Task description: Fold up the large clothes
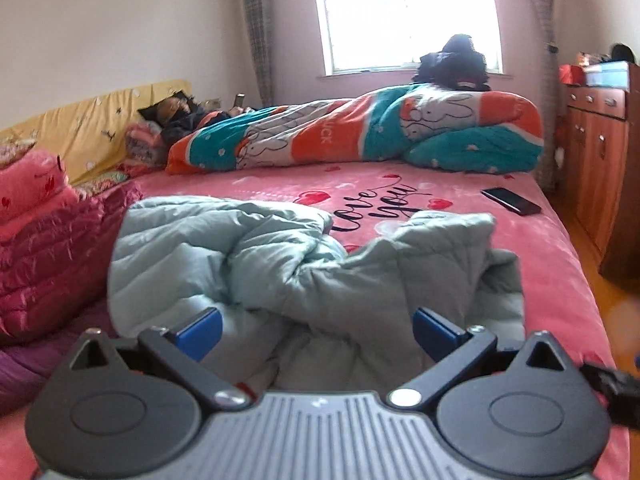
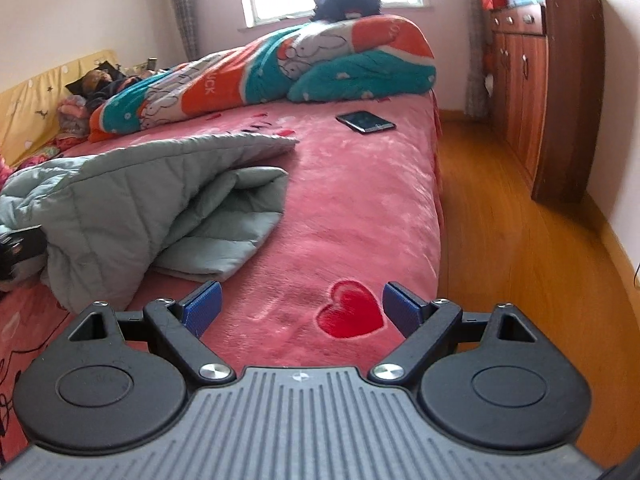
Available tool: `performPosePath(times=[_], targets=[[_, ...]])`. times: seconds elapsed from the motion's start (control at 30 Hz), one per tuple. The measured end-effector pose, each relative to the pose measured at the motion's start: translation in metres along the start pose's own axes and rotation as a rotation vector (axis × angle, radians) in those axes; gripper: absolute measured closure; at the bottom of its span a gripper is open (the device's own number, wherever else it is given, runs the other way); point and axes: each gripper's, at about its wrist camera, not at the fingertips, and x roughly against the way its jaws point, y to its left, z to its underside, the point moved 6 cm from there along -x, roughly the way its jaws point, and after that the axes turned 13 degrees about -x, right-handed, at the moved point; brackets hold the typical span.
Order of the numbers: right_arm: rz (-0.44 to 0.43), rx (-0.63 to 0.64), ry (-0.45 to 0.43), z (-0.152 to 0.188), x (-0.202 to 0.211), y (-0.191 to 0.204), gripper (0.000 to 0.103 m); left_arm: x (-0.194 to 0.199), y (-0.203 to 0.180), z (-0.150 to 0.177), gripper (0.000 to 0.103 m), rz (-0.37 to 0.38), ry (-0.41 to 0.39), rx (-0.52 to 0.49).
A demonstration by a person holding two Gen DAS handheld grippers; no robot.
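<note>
The pale green quilted coat (image 1: 280, 264) lies crumpled on the pink bed (image 2: 360, 200), unfolded. The left tool (image 1: 316, 328) hovers over it, released; the right tool (image 2: 302, 306), also released, hangs beside it above bare blanket. Next, I'd judge, each must grip an edge and spread it flat.

Pink bed (image 2: 360, 208) carries jacket (image 2: 132, 200), phone (image 2: 366, 121), quilt (image 2: 280, 68).

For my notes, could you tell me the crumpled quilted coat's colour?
Pale mint green coat, clearest in left wrist view.
</note>
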Motion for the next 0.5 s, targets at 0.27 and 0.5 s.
performPosePath(times=[0.27,0.5], targets=[[-0.005,-0.059,0.047,0.003,-0.016,-0.012,0.0,-0.04,0.0,-0.008,0.001,-0.058,0.027,0.055],[-0.028,-0.037,0.048,0.006,-0.02,-0.005,0.0,-0.054,0.007,-0.01,0.074,-0.023,0.06,0.141]])
